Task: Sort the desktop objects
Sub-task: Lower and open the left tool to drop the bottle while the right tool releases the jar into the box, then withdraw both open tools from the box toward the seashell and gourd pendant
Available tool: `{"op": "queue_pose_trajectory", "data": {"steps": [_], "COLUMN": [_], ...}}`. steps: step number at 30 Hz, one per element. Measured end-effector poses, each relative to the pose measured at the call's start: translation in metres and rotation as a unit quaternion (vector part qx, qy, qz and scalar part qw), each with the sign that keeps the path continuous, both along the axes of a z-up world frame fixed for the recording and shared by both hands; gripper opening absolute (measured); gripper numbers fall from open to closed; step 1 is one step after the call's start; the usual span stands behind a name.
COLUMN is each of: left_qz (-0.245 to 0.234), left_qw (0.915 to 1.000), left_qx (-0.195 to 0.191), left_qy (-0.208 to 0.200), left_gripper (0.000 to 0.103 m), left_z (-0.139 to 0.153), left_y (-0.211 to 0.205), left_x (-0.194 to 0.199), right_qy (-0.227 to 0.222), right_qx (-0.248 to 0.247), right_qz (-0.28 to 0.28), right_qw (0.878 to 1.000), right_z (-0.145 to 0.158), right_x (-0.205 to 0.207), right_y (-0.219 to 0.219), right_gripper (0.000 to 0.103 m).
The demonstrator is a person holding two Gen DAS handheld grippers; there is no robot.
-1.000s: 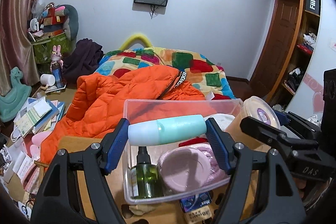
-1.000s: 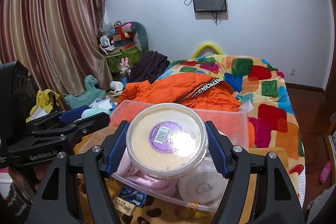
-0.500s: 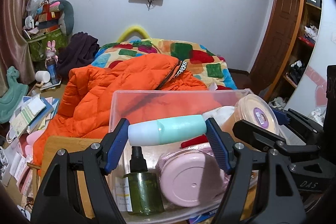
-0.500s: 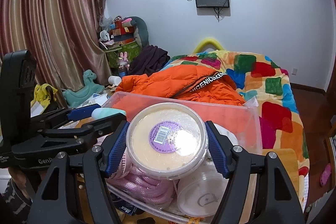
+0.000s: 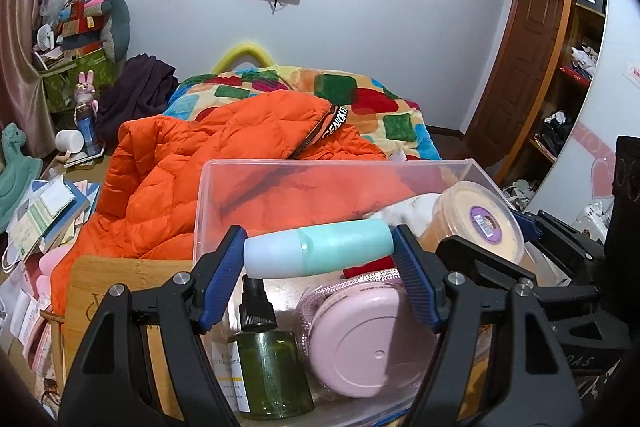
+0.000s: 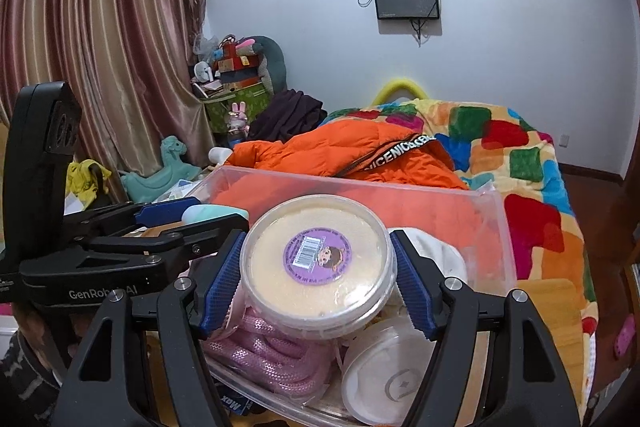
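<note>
1. The left gripper (image 5: 319,249) was closed on a mint-and-white tube (image 5: 318,248), which lay crosswise between its blue pads (image 5: 414,279), cap end against the left pad and the other end against the right pad.
2. Held there, the tube hung above the clear plastic bin (image 5: 280,169), over the near part of its interior.
3. Directly below the left claw, inside the bin, a green spray bottle (image 5: 268,363) stood upright under the tube's cap end, and a pink round lid (image 5: 370,341) lay under the right pad, beside the bottle.
4. The right gripper (image 6: 318,267) was clamped on a round cream tub (image 6: 316,263) with a purple label, its rim pressed between both pads (image 6: 222,283).
5. That tub also hung over the bin (image 6: 496,227), with a pink braided rope (image 6: 266,355) below the claw's left pad and a white lidded cup (image 6: 386,375) below its right pad.
6. Seen from the left wrist, the right gripper (image 5: 480,223) and its tub (image 5: 476,223) sat just to the right of the left claw, over the bin's right side.
7. Beyond both claws, past the bin's far wall, lay an orange jacket (image 5: 224,163).
</note>
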State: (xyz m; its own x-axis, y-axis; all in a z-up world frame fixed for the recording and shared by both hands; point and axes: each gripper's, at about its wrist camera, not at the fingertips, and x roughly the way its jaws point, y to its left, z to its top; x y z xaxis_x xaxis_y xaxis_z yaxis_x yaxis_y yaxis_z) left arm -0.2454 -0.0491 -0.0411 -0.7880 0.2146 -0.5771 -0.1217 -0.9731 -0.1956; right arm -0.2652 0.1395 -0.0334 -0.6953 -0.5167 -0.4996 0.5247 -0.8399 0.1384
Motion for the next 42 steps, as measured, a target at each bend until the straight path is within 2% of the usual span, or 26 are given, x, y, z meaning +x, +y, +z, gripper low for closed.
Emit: {"op": "queue_pose_trajectory", "data": {"steps": [6, 10, 15, 24, 30, 36, 42], "left_qz": [-0.004, -0.007, -0.013, -0.007, 0.020, 0.052, 0.076], "left_qw": [1.0000, 0.9999, 0.9994, 0.9996, 0.9990, 0.9984, 0.9966], "left_qx": [0.003, 0.008, 0.030, 0.025, 0.022, 0.002, -0.032], "left_qy": [-0.003, -0.008, -0.014, 0.012, 0.033, 0.022, -0.001], "left_gripper": [0.074, 0.077, 0.086, 0.089, 0.091, 0.092, 0.092], "left_z": [0.000, 0.001, 0.005, 0.029, 0.046, 0.039, 0.013], "left_y": [0.000, 0.000, -0.002, -0.004, -0.021, -0.036, -0.038], "left_x": [0.001, 0.000, 0.002, 0.032, 0.061, 0.082, 0.100], "right_qy": [-0.003, -0.022, -0.030, 0.006, 0.021, 0.013, -0.007], "right_qx": [0.004, -0.004, -0.012, -0.002, -0.003, 0.003, 0.024], "right_qz": [-0.002, 0.006, -0.001, -0.022, -0.045, -0.077, -0.112], "right_qw": [1.000, 1.000, 0.999, 1.000, 0.999, 0.997, 0.993], "right_z": [0.000, 0.000, 0.006, 0.033, 0.047, 0.042, 0.021], "right_x": [0.000, -0.003, 0.000, 0.030, 0.052, 0.069, 0.079], "right_y": [0.001, 0.004, 0.011, 0.021, 0.034, 0.046, 0.060], "right_gripper": [0.072, 0.074, 0.079, 0.081, 0.082, 0.082, 0.082]}}
